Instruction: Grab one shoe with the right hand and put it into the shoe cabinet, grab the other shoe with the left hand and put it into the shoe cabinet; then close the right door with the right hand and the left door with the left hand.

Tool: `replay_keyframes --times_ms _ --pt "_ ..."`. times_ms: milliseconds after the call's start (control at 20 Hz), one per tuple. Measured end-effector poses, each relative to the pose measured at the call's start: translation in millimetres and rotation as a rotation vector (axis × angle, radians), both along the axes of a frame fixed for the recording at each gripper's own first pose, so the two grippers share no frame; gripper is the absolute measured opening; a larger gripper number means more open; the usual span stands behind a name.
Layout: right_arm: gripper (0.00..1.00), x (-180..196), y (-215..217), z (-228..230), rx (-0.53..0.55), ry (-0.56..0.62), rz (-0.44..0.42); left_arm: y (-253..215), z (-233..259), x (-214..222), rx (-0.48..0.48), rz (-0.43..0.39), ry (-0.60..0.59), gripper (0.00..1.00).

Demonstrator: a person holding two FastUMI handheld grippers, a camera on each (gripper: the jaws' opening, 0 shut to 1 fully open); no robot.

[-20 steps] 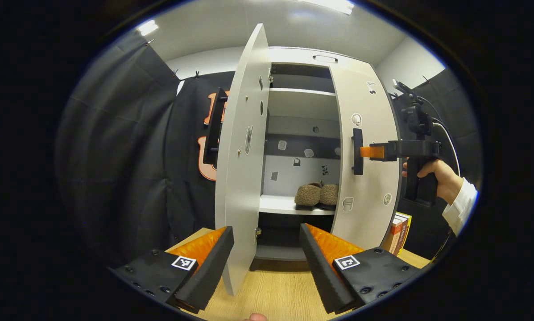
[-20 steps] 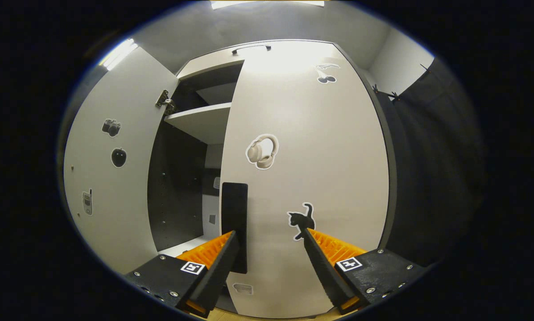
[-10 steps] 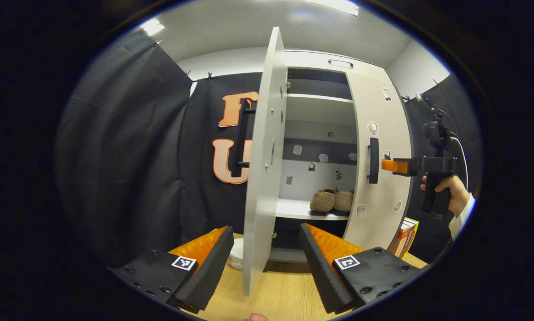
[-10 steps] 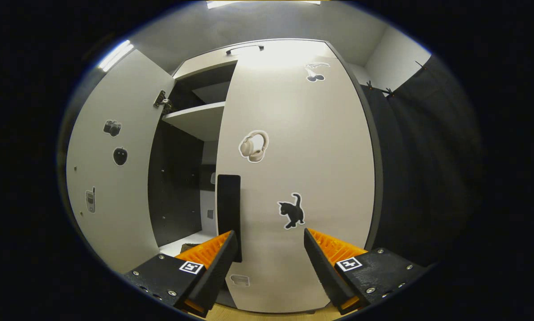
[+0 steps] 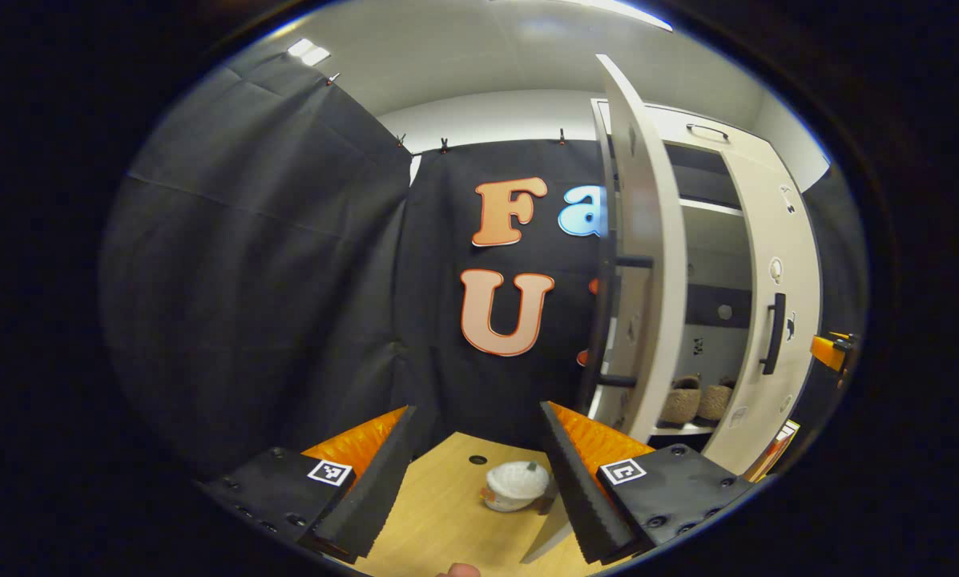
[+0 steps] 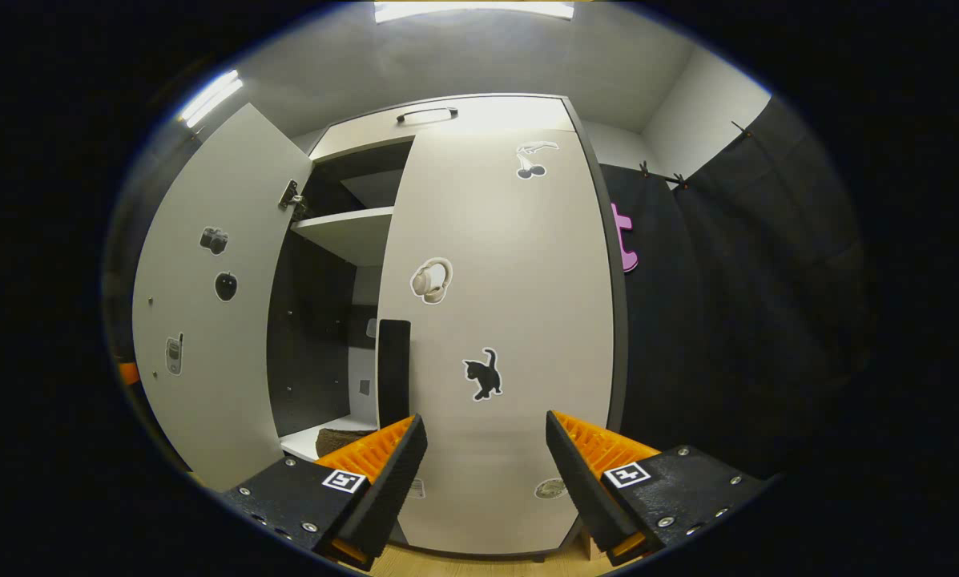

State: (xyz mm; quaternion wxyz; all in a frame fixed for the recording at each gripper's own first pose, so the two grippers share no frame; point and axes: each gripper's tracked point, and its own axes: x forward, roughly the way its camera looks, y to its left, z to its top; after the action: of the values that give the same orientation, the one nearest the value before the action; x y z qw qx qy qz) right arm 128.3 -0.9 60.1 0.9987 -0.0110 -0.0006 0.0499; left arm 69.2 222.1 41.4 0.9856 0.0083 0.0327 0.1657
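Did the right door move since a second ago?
Yes. In the right gripper view the right door has swung toward the cabinet: the dark gap between its handle edge and the shelf inside is narrower, and the door looks nearly shut.

Shoe cabinet (image 6: 495, 320): smooth, matt pale laminate doors. Shoes (image 5: 695, 401) inside it: fuzzy cloth. Surface (image 5: 439, 513) below it: light wood grain, matt.

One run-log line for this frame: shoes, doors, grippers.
shoes: both on cabinet shelf | right door: shut or nearly | left door: open | left gripper: open, empty | right gripper: open, empty
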Motion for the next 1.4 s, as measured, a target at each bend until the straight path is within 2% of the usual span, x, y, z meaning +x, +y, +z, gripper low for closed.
replay_keyframes --times_ms 200,250,350,550,700,750,850,1050,1150,1200,1300,1350,1400 --pt "0.92 -7.1 -11.1 2.6 0.001 -0.002 -0.020 4.1 12.0 40.2 0.017 -0.038 -0.033 0.97" --pt "0.92 -8.1 -12.5 3.0 0.001 -0.002 -0.022 0.7 11.5 45.7 0.021 -0.052 -0.031 0.94" --pt "0.92 -9.8 -16.9 3.1 -0.002 0.000 -0.029 -11.4 11.2 51.0 0.017 -0.091 -0.033 0.96" --pt "0.92 -12.2 -22.5 4.2 0.002 -0.006 -0.032 -13.3 11.4 50.0 0.076 -0.068 -0.035 0.93" --pt "0.92 -14.2 -24.6 4.3 0.021 -0.010 -0.031 -26.0 8.2 52.0 0.049 -0.103 -0.022 0.98" --pt "0.93 -13.8 -25.4 3.3 0.025 -0.009 -0.028 -30.6 8.2 51.0 0.035 -0.112 -0.022 0.95" --pt "0.92 -13.4 -26.2 0.7 0.028 -0.002 -0.022 -45.3 6.1 48.7 0.019 -0.137 -0.016 0.90" --pt "0.92 -14.4 -32.1 -1.3 0.033 0.000 -0.022 -88.1 3.5 48.7 0.021 -0.213 -0.003 0.90" --pt "0.92 -13.7 -37.7 -2.8 0.030 0.003 -0.032 -111.1 3.1 54.1 0.011 -0.259 0.001 0.99" --pt "0.92 -14.9 -41.1 -3.6 0.029 0.007 -0.036 -122.2 5.7 56.3 -0.003 -0.282 -0.006 0.91" --pt "0.92 -17.7 -46.7 -3.6 0.030 0.008 -0.044 -139.7 6.6 64.6 -0.027 -0.323 -0.013 0.95" --pt "0.92 -18.4 -49.0 -3.5 0.031 0.008 -0.050 -149.5 3.0 69.4 -0.036 -0.341 -0.011 0.91" --pt "0.92 -20.3 -51.1 -3.6 0.032 0.006 -0.054 -157.3 2.7 73.6 -0.043 -0.358 -0.011 0.95"
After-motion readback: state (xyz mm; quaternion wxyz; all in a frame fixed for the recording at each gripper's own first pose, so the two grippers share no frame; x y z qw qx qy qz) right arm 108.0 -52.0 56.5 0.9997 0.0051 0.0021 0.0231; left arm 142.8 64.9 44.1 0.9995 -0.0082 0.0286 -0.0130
